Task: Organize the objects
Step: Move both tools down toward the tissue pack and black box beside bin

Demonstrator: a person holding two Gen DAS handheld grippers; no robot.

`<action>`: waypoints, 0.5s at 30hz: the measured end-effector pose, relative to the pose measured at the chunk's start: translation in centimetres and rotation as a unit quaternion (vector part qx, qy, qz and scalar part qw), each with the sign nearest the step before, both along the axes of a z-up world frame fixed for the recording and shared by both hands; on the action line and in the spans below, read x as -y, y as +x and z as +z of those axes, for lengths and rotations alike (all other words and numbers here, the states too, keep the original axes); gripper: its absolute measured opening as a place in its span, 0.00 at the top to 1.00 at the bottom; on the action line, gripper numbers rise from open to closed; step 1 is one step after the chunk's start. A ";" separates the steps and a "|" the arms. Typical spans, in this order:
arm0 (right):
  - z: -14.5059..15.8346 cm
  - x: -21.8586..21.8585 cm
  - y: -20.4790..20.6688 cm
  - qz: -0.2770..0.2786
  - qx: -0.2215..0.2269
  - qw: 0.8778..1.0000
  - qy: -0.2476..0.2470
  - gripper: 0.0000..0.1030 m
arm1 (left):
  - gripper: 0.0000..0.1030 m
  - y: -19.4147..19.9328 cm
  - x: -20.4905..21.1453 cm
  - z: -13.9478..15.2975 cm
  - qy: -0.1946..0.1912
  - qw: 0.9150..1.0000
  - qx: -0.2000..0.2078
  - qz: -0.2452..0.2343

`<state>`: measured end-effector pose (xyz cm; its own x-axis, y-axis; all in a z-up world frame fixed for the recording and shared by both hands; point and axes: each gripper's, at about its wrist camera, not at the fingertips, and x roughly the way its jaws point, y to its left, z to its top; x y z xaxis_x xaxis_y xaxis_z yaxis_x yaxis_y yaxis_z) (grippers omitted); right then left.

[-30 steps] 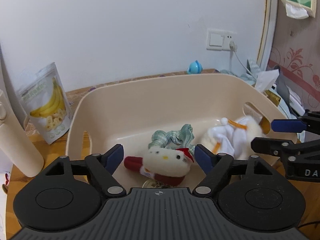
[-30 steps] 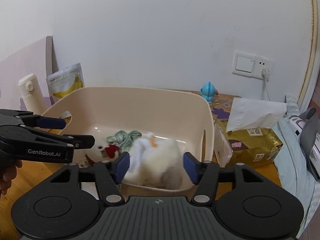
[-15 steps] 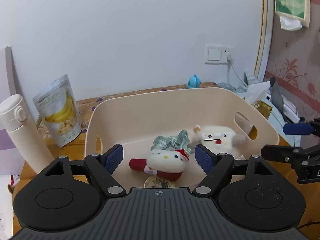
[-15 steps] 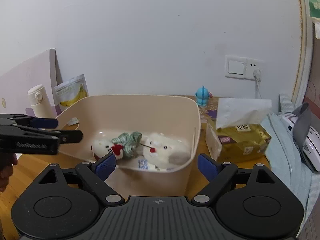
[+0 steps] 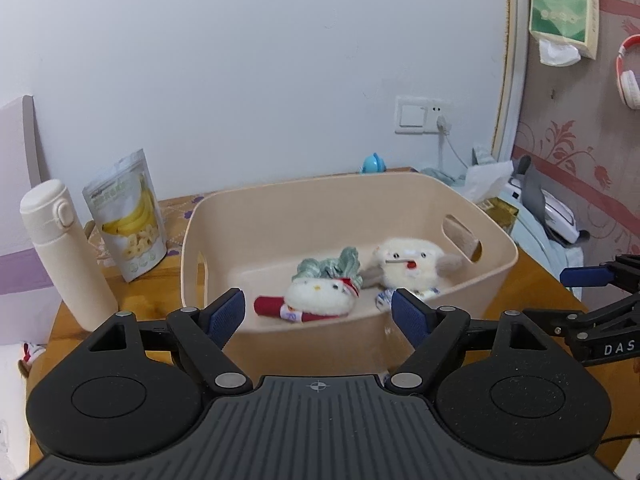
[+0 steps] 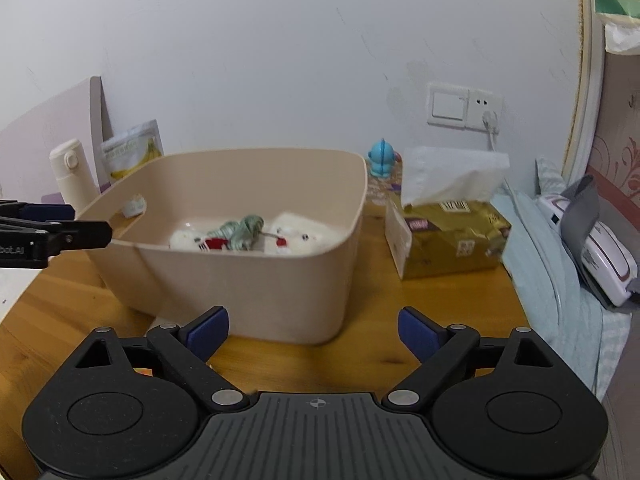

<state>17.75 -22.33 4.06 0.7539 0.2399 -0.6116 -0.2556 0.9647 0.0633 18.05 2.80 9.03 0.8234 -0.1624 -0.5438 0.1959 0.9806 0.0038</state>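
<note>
A beige plastic bin (image 5: 400, 196) (image 6: 248, 280) stands on the wooden table. Inside lie a white cat plush with a red bow (image 5: 320, 298) (image 6: 186, 238), a green-and-white cloth bundle (image 5: 332, 266) (image 6: 242, 230) and a white fluffy plush with a red mouth (image 5: 408, 266) (image 6: 298, 238). My left gripper (image 5: 318, 314) is open just in front of the bin's near wall, holding nothing. My right gripper (image 6: 314, 330) is open too, empty, short of the bin's right corner. Each gripper shows at the edge of the other's view.
Left of the bin stand a cream bottle (image 5: 60, 256) (image 6: 72, 176) and a banana-chip pouch (image 5: 128, 216) (image 6: 134, 150). A gold tissue box (image 6: 448, 228), a small blue figure (image 6: 382, 158) (image 5: 374, 162) and a bed with a white device (image 6: 592, 252) lie to the right.
The right gripper let go of the white fluffy plush, which now rests in the bin, and opened. Both grippers have pulled back and away from the bin.
</note>
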 end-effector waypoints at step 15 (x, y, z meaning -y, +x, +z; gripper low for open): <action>-2.5 0.5 -1.6 0.003 -0.032 0.999 -0.017 0.08 | 0.20 -1.9 0.8 -3.8 -0.006 0.999 -0.052 -0.012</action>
